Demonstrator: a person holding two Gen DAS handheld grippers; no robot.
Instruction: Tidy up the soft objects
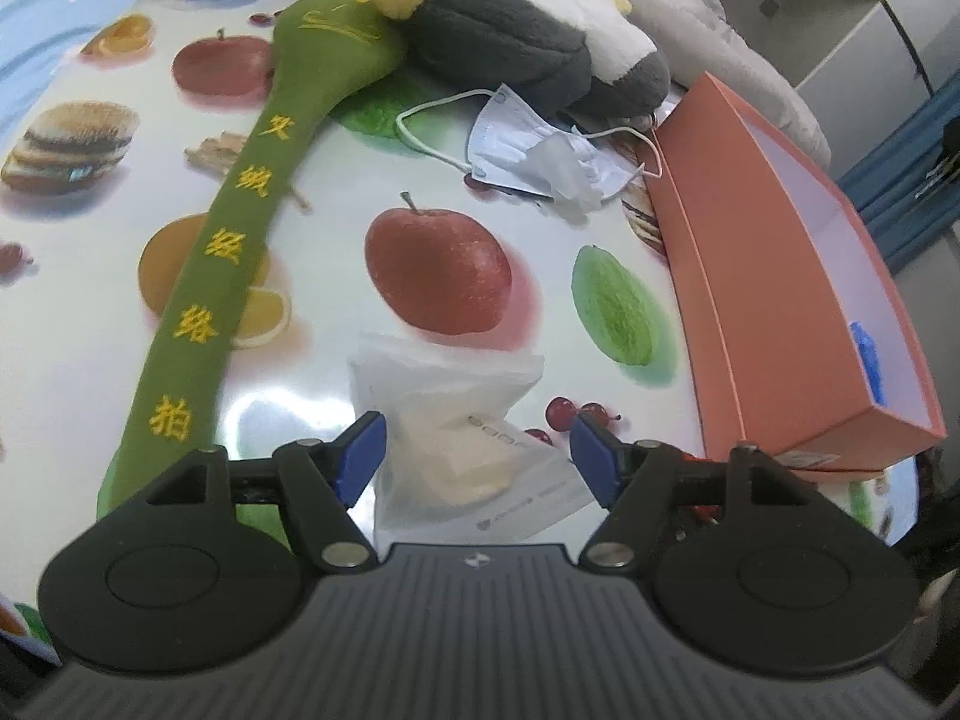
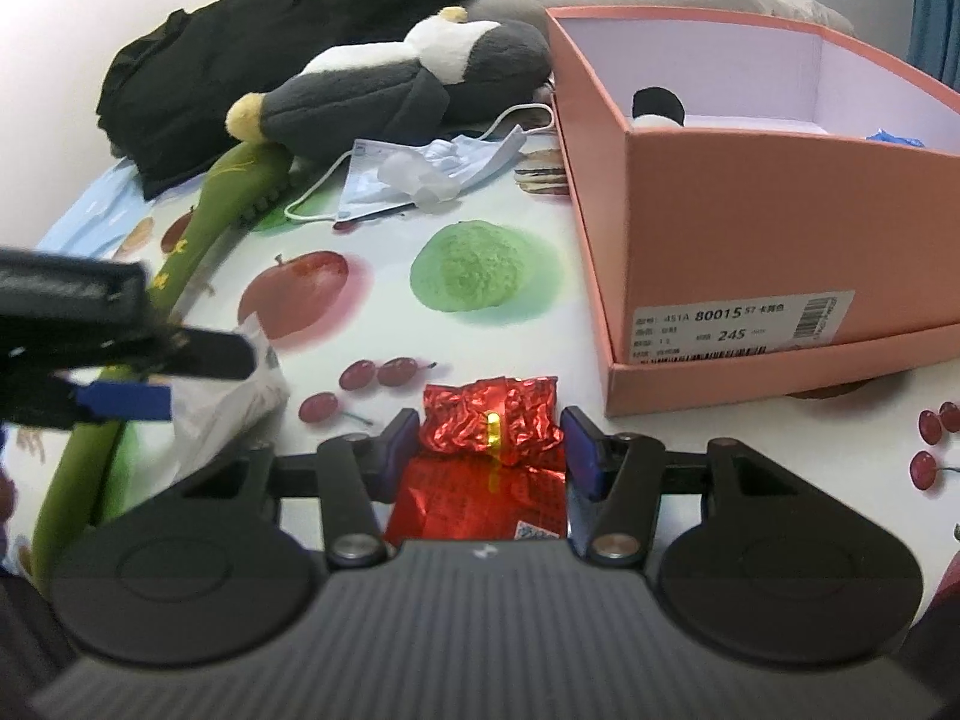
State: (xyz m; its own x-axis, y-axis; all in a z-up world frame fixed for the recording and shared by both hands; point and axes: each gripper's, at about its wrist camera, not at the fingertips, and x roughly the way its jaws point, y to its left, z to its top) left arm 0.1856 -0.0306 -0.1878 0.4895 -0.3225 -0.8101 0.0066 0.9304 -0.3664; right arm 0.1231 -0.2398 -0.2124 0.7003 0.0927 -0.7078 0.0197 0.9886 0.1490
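Crinkled red foil packet (image 2: 492,426) between right gripper (image 2: 489,450) jaws, untouched; left gripper (image 1: 477,456) jaws wide around translucent white pouch (image 1: 450,420).

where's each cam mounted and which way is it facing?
Left wrist: on left gripper, tilted down at table; its open jaws straddle a white pouch.
Right wrist: on right gripper, tilted down; jaws flank a red foil packet; left gripper shows.
Shared: pink box, face mask, penguin plush, green plush stick.
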